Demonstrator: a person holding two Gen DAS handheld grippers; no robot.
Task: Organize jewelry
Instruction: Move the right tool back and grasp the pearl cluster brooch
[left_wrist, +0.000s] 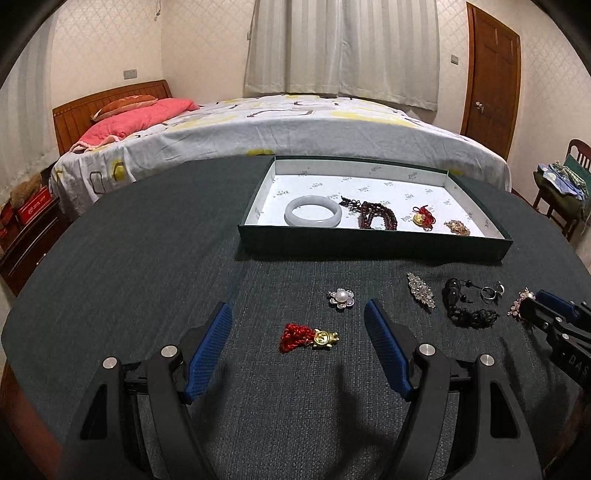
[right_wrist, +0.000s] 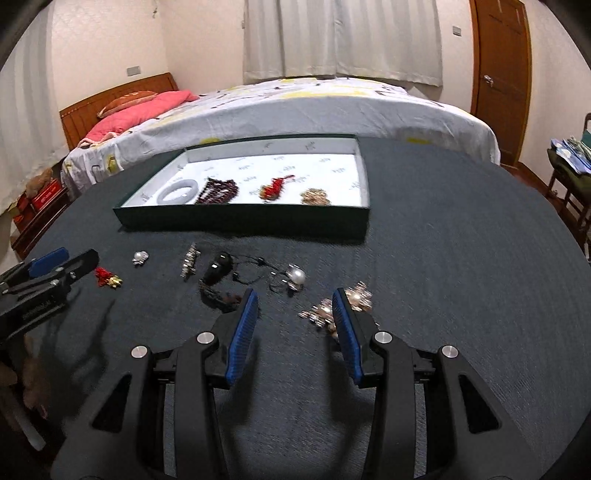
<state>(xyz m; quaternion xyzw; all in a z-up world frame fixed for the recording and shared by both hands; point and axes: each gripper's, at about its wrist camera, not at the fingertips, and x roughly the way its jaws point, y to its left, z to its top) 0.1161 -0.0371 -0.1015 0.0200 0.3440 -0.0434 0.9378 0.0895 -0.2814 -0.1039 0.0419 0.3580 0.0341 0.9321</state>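
bed (left_wrist: 280, 125) behind table | pink pillow (left_wrist: 136, 118) at wooden headboard (left_wrist: 92, 107) | curtain (left_wrist: 343, 48) | door (left_wrist: 491, 74) right | chair (left_wrist: 569, 184) holding clothes

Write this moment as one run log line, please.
left tongs: open over red-gold charm | right tongs: open by rose-gold brooch | tray: four pieces

Bedroom: cream diamond-pattern wallpaper (left_wrist: 207, 40), pale pleated curtain (left_wrist: 343, 48) drawn across the far wall, brown wooden door (left_wrist: 491, 77) far right. Bed (left_wrist: 295, 125) with wooden headboard (left_wrist: 92, 107), pink pillow (left_wrist: 136, 118), white-yellow patterned sheet. Low wooden cabinet (left_wrist: 26, 240) on left, wooden chair (left_wrist: 565, 192) piled with cloth on right; warm indoor light.
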